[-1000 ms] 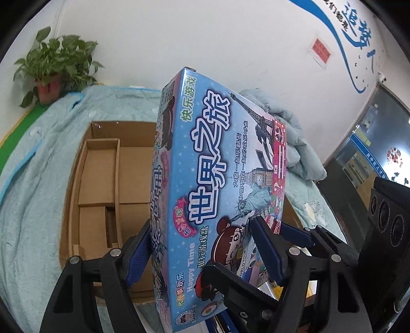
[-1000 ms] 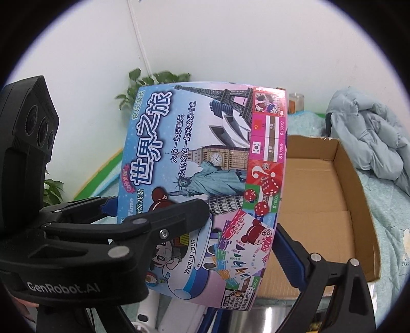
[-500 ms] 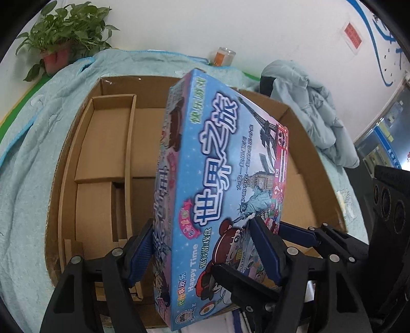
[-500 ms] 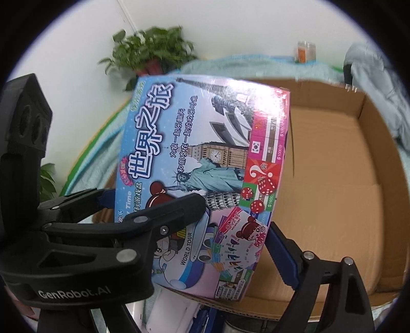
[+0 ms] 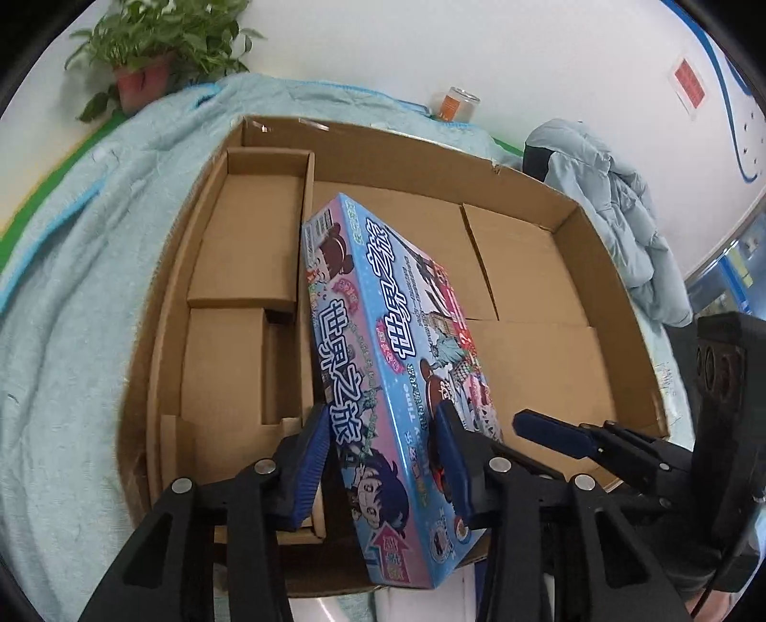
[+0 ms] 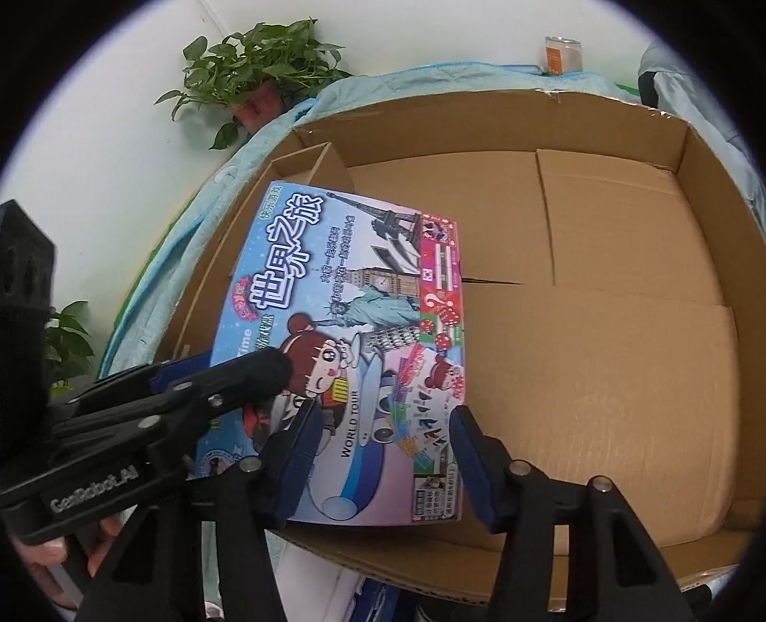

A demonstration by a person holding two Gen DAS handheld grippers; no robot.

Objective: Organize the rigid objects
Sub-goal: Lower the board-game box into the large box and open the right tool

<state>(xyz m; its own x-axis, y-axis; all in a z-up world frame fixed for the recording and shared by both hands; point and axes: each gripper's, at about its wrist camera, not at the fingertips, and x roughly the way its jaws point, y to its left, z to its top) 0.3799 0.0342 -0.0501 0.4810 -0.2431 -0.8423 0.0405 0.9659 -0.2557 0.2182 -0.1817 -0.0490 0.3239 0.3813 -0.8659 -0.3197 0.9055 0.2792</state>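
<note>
Inspection of the current state, as I read it from both wrist cameras.

Task item: the flat blue-and-pink printed cardboard game box [image 5: 383, 311] is inside the large open brown corrugated carton [image 5: 613, 287]. It sits left of centre, cover up. Its long left side runs beside the upright cardboard divider [image 5: 306, 201] that walls off the carton's left compartments. Its near end reaches the carton's near wall; I cannot tell whether it rests on the rim.

Left gripper [image 5: 383, 416]: the jaws are closing with the box's near left edge between them. One blue pad is beside the side face, the other over the cover. I cannot tell whether the pads press on it.

Right gripper [image 6: 383, 414]: the jaws are closing above the near right corner of the cover. The pads appear clear of it, gripping nothing.

Surroundings: the carton rests on a pale teal quilted blanket [image 5: 72, 287]. A potted green plant [image 5: 158, 43], a small orange-labelled jar [image 5: 455, 103] and a crumpled light-blue padded jacket [image 5: 622, 215] lie beyond it.
</note>
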